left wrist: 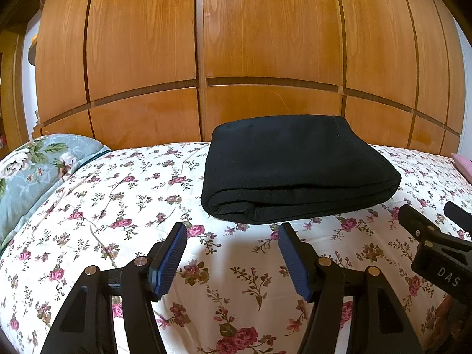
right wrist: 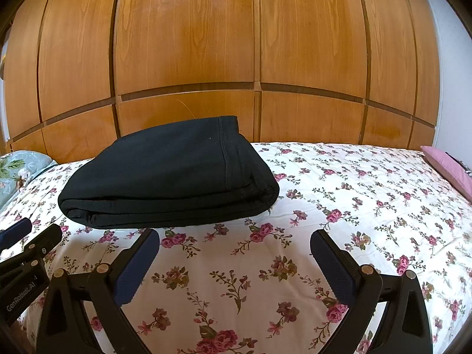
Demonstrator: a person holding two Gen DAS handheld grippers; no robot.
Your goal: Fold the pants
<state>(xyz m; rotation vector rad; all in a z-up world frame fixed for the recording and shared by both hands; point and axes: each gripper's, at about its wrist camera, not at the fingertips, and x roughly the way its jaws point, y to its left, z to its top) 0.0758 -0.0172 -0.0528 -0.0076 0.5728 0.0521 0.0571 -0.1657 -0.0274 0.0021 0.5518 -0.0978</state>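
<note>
The black pants (left wrist: 295, 168) lie folded into a thick flat rectangle on the floral bed sheet (left wrist: 118, 206). They also show in the right wrist view (right wrist: 165, 174), left of centre. My left gripper (left wrist: 233, 230) is open and empty, just short of the bundle's near edge. My right gripper (right wrist: 234, 236) is open and empty, in front of the bundle's right end. The right gripper also shows at the right edge of the left wrist view (left wrist: 427, 230). The left gripper shows at the left edge of the right wrist view (right wrist: 29, 233).
A wooden wardrobe (left wrist: 265, 44) stands behind the bed. A blue-green floral pillow (left wrist: 29, 171) lies at the left. A pink pillow (right wrist: 448, 168) lies at the right end of the bed sheet (right wrist: 354, 191).
</note>
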